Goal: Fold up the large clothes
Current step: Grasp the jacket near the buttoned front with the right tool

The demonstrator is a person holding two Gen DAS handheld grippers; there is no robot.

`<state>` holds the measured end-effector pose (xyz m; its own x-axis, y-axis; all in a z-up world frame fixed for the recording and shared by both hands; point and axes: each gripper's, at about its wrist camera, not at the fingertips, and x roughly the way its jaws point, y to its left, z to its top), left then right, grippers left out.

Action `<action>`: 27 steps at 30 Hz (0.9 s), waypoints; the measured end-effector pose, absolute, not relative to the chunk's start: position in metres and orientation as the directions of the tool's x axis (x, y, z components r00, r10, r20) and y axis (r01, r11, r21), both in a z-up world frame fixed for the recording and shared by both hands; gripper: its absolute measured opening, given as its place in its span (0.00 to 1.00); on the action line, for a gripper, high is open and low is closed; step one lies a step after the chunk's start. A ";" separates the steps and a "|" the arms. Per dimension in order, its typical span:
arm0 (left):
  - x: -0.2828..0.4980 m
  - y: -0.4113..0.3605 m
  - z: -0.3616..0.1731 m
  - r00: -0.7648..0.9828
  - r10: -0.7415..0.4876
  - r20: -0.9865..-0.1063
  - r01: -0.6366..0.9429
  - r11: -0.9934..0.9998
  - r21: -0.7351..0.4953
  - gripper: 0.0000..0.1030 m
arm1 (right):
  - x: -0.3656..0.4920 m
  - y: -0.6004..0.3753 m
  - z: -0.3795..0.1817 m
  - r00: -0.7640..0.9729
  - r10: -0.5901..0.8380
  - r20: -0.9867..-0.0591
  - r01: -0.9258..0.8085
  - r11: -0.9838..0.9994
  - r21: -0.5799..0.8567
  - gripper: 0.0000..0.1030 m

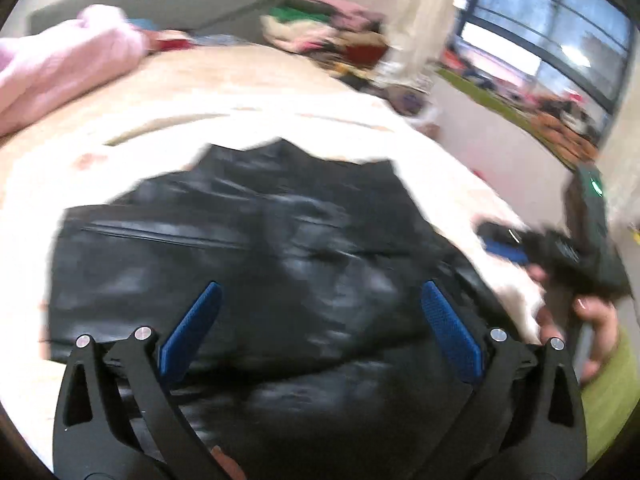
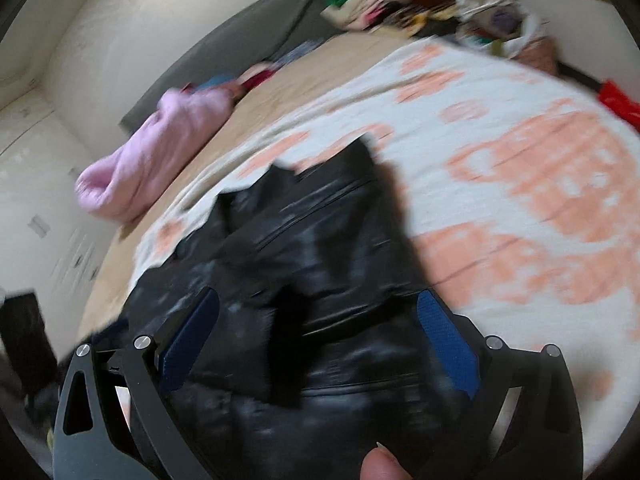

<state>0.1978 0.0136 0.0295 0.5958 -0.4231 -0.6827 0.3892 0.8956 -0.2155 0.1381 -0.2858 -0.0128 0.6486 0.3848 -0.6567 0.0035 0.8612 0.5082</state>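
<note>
Left wrist view blurred: left tongs [image 1: 320, 320] and right tongs [image 2: 318, 330] spread wide, empty, above black jacket [image 1: 240, 248].

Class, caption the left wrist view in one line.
Open left tongs above a shiny black jacket spread on the patterned bedspread.
</note>
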 end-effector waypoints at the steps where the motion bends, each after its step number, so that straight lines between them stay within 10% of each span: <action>1: 0.202 0.022 0.031 0.620 -0.383 -0.684 0.352 0.916 -0.194 0.91 | 0.141 -0.280 -0.015 0.638 0.407 -0.654 -0.013 0.854 0.520 0.96; 7: 0.224 0.097 0.035 0.685 -0.265 -0.678 0.110 0.959 -0.263 0.91 | 0.171 -0.240 -0.033 0.566 0.495 -0.659 -0.044 0.816 0.576 0.92; 14: 0.229 0.159 0.033 0.710 -0.145 -0.689 -0.105 0.946 -0.307 0.91 | 0.184 -0.207 -0.039 0.530 0.515 -0.674 -0.149 0.839 0.524 0.15; 24: 0.249 0.150 0.020 0.704 -0.162 -0.692 -0.097 0.942 -0.320 0.91 | 0.177 -0.191 0.046 0.692 0.418 -0.589 -0.370 0.906 0.207 0.09; 27: 0.256 0.135 0.011 0.684 -0.190 -0.704 -0.056 0.949 -0.311 0.68 | 0.186 -0.201 0.049 0.711 0.375 -0.595 -0.348 0.923 0.166 0.09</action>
<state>0.2556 0.1351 0.0106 0.6842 -0.1902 -0.7040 -0.0557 0.9489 -0.3105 0.1860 -0.2014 0.0494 0.7105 0.3755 -0.5951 -0.3484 0.9225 0.1660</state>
